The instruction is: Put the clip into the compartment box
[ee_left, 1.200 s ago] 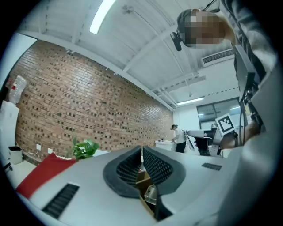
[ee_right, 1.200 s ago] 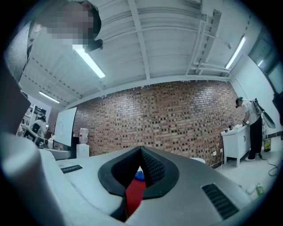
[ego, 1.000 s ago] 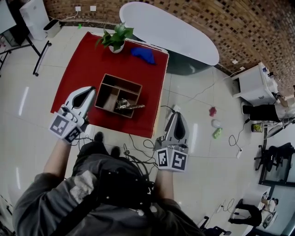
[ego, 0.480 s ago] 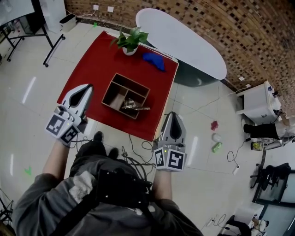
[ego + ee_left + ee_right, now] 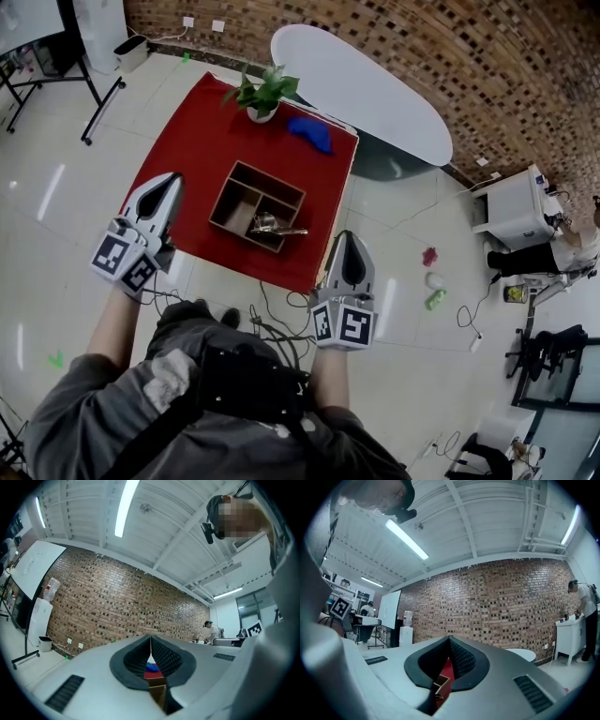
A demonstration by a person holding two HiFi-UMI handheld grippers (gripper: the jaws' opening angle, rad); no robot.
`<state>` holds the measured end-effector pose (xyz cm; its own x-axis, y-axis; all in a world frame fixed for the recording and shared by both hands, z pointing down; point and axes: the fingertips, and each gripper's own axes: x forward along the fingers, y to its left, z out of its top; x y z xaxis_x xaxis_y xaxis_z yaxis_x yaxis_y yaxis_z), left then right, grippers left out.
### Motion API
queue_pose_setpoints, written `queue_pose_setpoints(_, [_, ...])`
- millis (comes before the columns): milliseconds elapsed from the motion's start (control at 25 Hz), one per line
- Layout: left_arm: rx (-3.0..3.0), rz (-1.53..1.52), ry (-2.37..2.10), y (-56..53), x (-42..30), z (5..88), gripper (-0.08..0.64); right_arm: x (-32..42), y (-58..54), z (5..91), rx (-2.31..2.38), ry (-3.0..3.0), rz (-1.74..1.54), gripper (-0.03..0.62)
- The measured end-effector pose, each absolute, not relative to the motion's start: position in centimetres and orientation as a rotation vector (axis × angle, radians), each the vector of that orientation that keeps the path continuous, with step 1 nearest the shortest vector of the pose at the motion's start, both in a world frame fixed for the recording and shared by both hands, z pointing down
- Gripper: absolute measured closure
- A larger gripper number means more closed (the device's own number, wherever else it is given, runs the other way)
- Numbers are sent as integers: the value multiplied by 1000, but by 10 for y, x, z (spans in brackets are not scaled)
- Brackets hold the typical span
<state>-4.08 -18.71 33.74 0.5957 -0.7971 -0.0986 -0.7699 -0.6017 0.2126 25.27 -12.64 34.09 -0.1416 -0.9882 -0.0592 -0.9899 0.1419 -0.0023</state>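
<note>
Red table (image 5: 197, 150), carrying the compartment box (image 5: 231, 201) near its front edge. The left gripper (image 5: 172, 178) is at the table's left edge and the right gripper (image 5: 345, 236) is off its front right corner. Both are held roughly level, jaws together and empty. The metal clip (image 5: 267, 226) lies in the box's front compartment. Placement appears complete, so the next move needs no further grasp.

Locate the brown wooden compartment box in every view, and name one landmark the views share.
Head view: brown wooden compartment box at centre, on the red tabletop.
Left gripper view: bottom centre, seen past the jaws.
Right gripper view: bottom centre, one corner seen past the jaws.
Shared landmark: the red tabletop.
</note>
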Motion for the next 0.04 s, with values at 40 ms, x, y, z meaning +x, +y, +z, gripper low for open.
queue_pose_setpoints(40, [2669, -272, -1321, -190, -44, 336, 517, 250, -130, 338, -2027, 2337, 59, 581])
